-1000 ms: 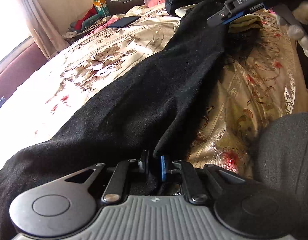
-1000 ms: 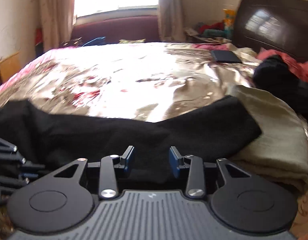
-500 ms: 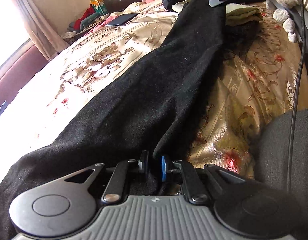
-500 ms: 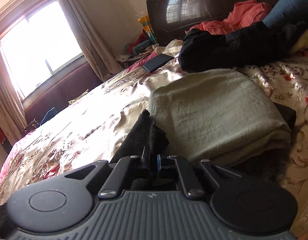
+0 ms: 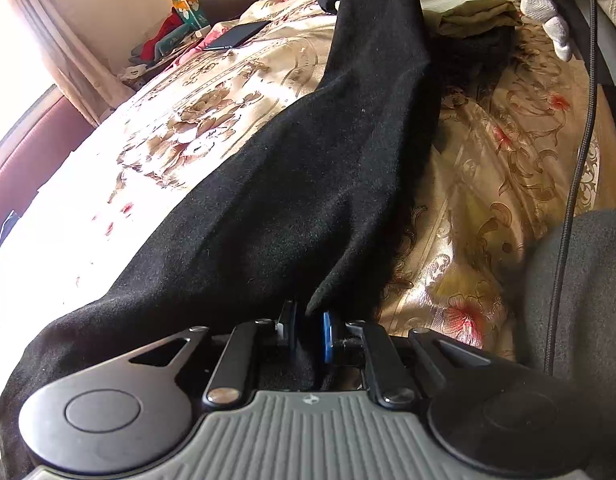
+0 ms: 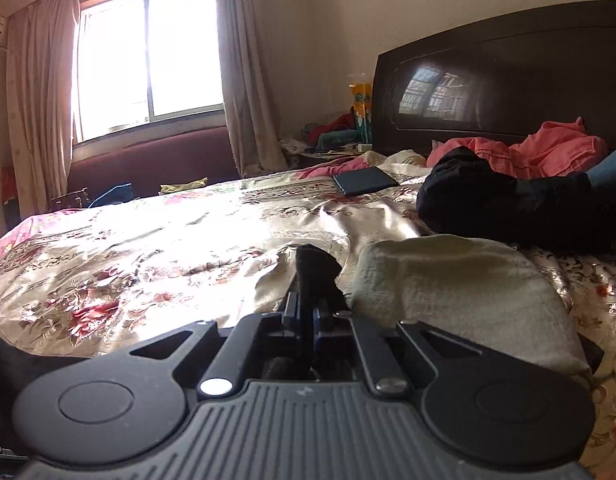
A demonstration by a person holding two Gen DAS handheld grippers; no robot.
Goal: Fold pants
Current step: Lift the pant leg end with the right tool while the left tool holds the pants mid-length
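Fabric is sitting pinched in both tongs: the left gripper [image 5: 308,330] is clamping a fold of the black pants [image 5: 292,184] between its pressed-in blue pads, and the right gripper [image 6: 306,314] is nipping a tuft of the same cloth that is sticking up just ahead of its fingertips. From the left tongs the pants are running forward as one long dark band across the floral bedspread [image 5: 196,92] toward the right gripper, seen far ahead in the left view, where the garment is hanging lifted off the bed. Just right of the right tongs a folded olive-green garment [image 6: 460,288] is lying, with a black bundle [image 6: 500,204] and pink clothes [image 6: 548,152] farther ahead by the headboard [image 6: 508,76], and a dark tablet-like slab [image 6: 364,182] ahead. To fold well, both grips should probably be holding firm and rising evenly, keeping the band taut so that the end carried over is landing square on the other without dragging the olive garment. Compared with half a second ago, the right gripper is riding higher and more level, its view now taking in window and headboard, while the left grip is staying unchanged.
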